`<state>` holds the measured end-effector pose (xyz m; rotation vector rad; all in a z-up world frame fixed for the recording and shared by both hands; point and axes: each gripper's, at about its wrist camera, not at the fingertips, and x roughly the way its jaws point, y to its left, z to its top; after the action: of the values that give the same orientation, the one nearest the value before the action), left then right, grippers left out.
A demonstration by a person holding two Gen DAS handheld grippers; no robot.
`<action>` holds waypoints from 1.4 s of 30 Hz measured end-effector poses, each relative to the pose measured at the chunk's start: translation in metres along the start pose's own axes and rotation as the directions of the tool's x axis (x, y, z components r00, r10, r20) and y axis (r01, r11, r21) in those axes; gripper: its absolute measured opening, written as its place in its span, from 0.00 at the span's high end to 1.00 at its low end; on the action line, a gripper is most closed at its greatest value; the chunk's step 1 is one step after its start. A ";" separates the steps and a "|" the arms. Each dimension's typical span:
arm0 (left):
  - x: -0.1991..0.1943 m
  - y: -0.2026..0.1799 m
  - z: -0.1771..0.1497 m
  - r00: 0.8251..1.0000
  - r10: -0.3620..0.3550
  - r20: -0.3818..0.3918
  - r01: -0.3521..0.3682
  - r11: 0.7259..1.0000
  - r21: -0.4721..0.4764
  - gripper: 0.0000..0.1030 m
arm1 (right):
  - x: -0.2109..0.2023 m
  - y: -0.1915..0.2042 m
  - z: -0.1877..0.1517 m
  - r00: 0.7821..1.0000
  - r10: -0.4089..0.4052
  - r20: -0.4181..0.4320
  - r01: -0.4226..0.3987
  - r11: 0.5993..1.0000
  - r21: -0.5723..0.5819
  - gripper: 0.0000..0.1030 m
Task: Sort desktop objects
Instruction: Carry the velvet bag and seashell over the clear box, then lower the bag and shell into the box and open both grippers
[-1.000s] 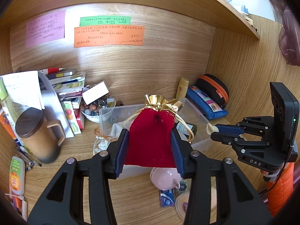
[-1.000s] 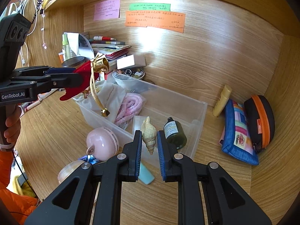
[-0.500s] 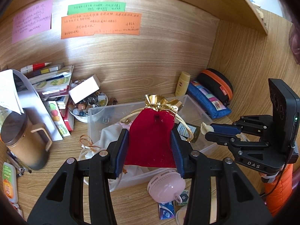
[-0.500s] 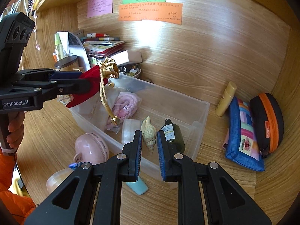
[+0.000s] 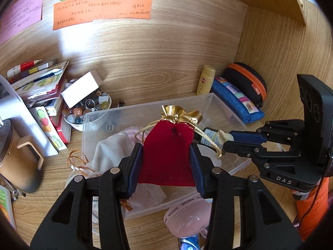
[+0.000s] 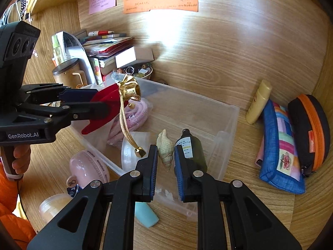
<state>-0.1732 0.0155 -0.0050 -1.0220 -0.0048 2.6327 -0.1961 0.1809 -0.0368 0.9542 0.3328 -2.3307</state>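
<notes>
My left gripper (image 5: 166, 160) is shut on a red velvet pouch (image 5: 166, 152) with a gold top and a dangling gold cord, held over the left part of a clear plastic bin (image 5: 145, 107). The right wrist view shows this left gripper (image 6: 100, 102) from the side with the pouch (image 6: 104, 100). My right gripper (image 6: 165, 158) is shut on a cream spiral seashell (image 6: 165, 149) above the bin (image 6: 226, 129); it enters the left wrist view (image 5: 225, 140) from the right. In the bin lie a dark bottle (image 6: 191, 148), a pink cord bundle (image 6: 135, 114) and a white cloth bag (image 5: 112, 150).
A pink round fan (image 6: 87, 166) and a teal item (image 6: 145, 214) lie in front of the bin. A brown mug (image 5: 16, 160), stacked books and a bowl of beads (image 5: 87, 112) crowd the left. A yellow tube (image 5: 206, 79), blue pouch (image 5: 237, 102) and black-orange case (image 5: 247, 79) sit at right.
Both grippers have moved forward and lower toward the bin, which now looks larger. The pouch and the shell stay gripped as before.
</notes>
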 end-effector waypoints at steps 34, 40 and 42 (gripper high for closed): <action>0.011 -0.003 -0.001 1.000 0.015 0.000 -0.015 0.999 0.029 0.37 | 0.001 0.007 0.002 0.994 -0.108 -0.004 0.108 0.993 -0.042 0.58; -0.009 -0.006 0.003 0.999 -0.002 0.038 0.002 1.000 0.008 0.28 | -0.020 0.013 0.000 0.986 -0.158 0.045 0.161 0.986 -0.049 0.38; -0.016 -0.007 0.004 0.999 0.006 0.051 -0.006 1.000 0.009 0.26 | -0.024 0.015 0.000 0.985 -0.165 0.054 0.168 0.985 -0.048 0.32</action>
<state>-0.1626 0.0178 0.0093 -0.9533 -0.0010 2.6609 -0.1731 0.1800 -0.0200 0.8705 0.4672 -2.4794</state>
